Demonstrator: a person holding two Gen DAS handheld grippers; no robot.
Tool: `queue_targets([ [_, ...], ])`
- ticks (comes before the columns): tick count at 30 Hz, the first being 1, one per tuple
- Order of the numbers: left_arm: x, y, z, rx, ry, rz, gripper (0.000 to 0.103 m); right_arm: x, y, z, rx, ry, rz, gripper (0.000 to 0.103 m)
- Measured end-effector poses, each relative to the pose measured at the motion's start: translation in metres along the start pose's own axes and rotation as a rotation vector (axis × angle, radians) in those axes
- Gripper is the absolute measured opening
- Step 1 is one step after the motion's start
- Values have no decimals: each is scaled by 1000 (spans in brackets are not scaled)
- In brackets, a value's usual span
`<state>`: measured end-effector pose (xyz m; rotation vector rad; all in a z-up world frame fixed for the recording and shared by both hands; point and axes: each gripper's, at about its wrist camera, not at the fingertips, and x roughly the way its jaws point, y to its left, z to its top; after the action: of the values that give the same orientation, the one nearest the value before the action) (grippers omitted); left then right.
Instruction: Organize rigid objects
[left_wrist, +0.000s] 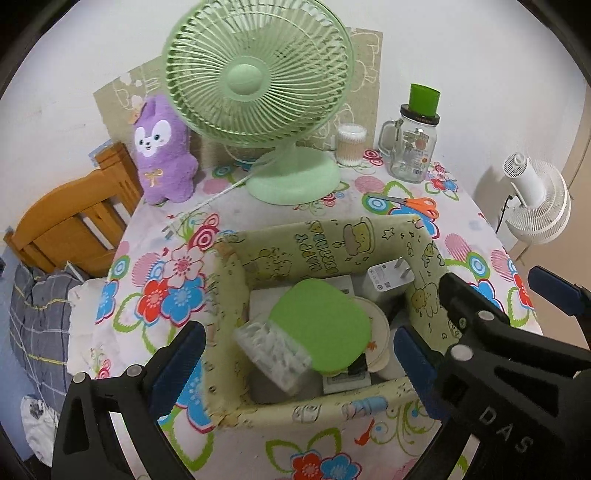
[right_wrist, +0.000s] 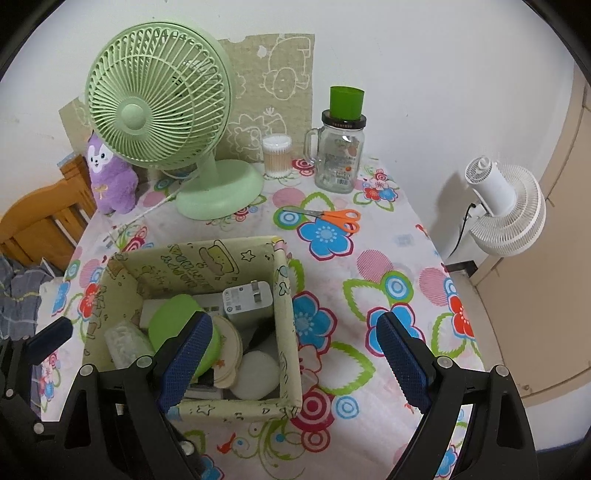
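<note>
Open tongs (left_wrist: 299, 354) over crammed birthday-print box (left_wrist: 332, 247)

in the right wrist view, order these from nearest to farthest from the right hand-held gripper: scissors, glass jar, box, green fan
From the right hand-held gripper, both jaws wide apart and empty:
1. Box, right below, its right wall between the fingers.
2. Scissors, mid-table, beyond the box.
3. Glass jar, back of the table by the wall, right of centre.
4. Green fan, back left; its base sits about level with the jar, so these two are close.

Black tool (right_wrist: 291, 350), blue ribbed pads (right_wrist: 402, 360)
</note>
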<state>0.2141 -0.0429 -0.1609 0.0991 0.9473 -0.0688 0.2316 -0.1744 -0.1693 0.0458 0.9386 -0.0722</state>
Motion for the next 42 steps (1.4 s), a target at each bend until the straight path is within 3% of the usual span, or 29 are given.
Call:
queue_targets([
  [24,-48,48,-30,-119,0,41,103,-36,-4,-26,18,-7,-7,92],
  [42,-92,53,-53,-95,-41,56,103,-88,14,-49,-107,-32,3,92],
])
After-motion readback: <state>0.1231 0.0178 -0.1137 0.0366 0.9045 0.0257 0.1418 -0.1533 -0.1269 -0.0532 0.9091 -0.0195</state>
